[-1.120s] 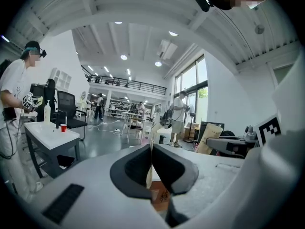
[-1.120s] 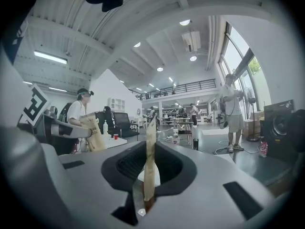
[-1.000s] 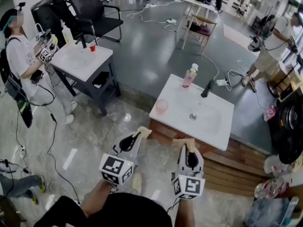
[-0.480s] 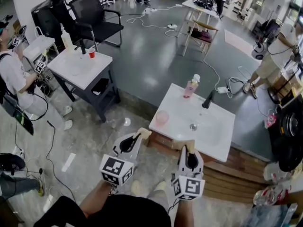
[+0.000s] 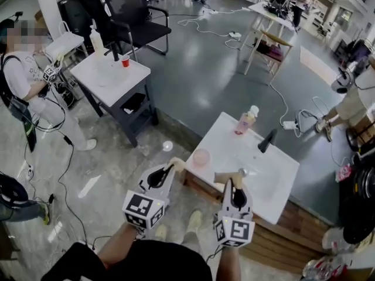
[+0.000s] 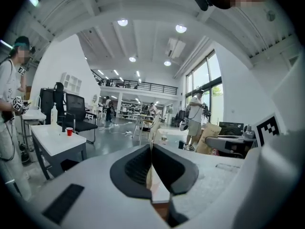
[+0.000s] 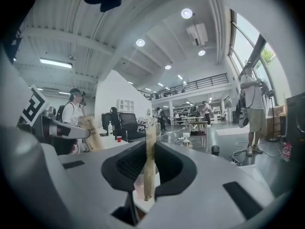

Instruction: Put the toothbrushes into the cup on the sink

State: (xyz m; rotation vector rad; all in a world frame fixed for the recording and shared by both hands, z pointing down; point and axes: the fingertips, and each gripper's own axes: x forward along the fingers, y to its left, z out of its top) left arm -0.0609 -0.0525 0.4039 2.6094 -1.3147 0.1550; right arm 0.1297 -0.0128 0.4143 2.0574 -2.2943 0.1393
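Observation:
The white sink (image 5: 275, 183) stands just beyond both grippers in the head view. A translucent pink cup (image 5: 201, 156) sits on its near left corner. My left gripper (image 5: 174, 166) is shut on a thin tan toothbrush (image 5: 178, 163), which shows only as a sliver (image 6: 150, 173) between the jaws in the left gripper view. My right gripper (image 5: 232, 179) is shut on a second tan toothbrush (image 5: 229, 176); in the right gripper view it stands upright (image 7: 150, 156) between the jaws. Both grippers hover short of the sink's near edge, the left one close to the cup.
A pink soap bottle (image 5: 246, 120) and a black faucet (image 5: 267, 140) stand at the sink's far side. A second white sink table (image 5: 111, 75) with a red cup (image 5: 125, 62) is at far left beside a person (image 5: 26, 81). Chairs, cables and other people fill the floor behind.
The view has shifted and the sink and pink cup now lie nearer my grippers' tips. Both grippers keep the same hold and the same place in the view.

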